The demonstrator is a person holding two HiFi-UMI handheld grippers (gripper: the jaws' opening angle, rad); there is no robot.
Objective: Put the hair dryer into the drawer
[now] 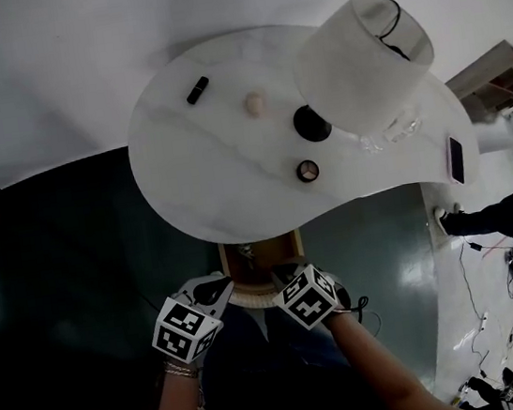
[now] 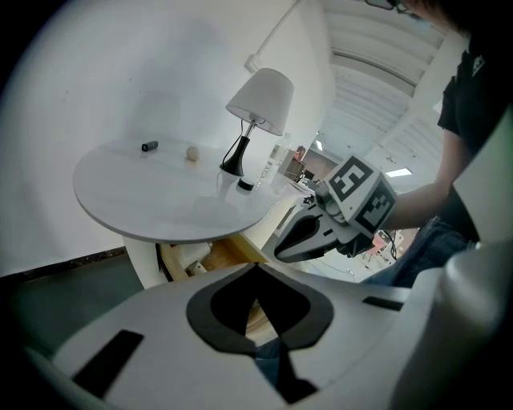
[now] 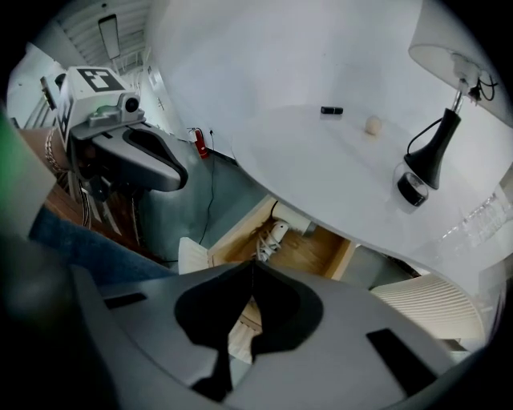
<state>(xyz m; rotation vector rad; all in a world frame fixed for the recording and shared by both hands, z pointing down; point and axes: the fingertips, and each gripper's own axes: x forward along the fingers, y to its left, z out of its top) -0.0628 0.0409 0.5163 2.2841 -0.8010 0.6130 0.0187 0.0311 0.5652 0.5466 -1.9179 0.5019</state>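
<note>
Jaws of my left gripper (image 2: 255,271) are pressed together with nothing in them, and the jaws of my right gripper (image 3: 252,266) are closed and empty too. I see both grippers side by side near the front of the open wooden drawer (image 3: 232,231), which sticks out from under the round white table (image 1: 221,157), and the white hair dryer (image 3: 272,236) lies inside that drawer. On the table top are a white lamp (image 1: 364,61), a little black thing (image 1: 197,90) and a small pale ball (image 1: 254,105), all well apart from my grippers
</note>
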